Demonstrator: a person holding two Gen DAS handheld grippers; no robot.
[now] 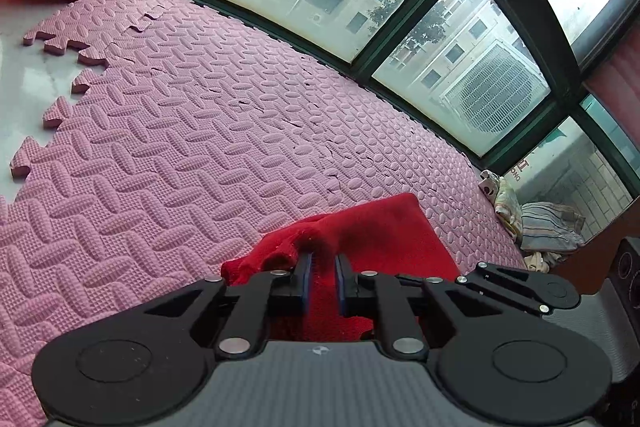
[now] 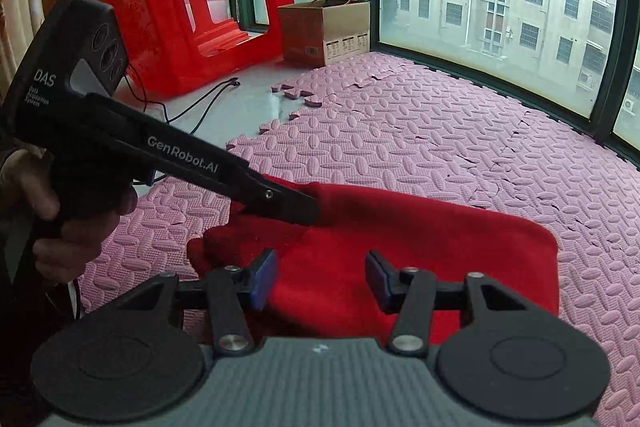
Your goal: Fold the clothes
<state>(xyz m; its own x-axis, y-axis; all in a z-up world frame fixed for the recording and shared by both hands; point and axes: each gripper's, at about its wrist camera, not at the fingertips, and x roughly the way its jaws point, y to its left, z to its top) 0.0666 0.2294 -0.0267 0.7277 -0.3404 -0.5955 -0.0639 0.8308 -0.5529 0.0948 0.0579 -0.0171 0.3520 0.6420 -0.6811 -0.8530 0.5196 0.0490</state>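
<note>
Cloth (image 2: 420,247) is pinched in the left hand-held gripper (image 1: 320,267); the right hand-held gripper (image 2: 322,279), jaws apart, should probably clamp the edge beneath it before folding.

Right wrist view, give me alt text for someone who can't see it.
The open right gripper hovers over a red garment on a pink foam mat, while the left gripper pinches the garment's far edge.

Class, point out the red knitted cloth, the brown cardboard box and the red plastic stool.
Red knitted cloth (image 2: 432,251): right wrist view, flat middle.
Brown cardboard box (image 2: 308,31): right wrist view, front face.
Red plastic stool (image 2: 168,39): right wrist view, side panel.
</note>
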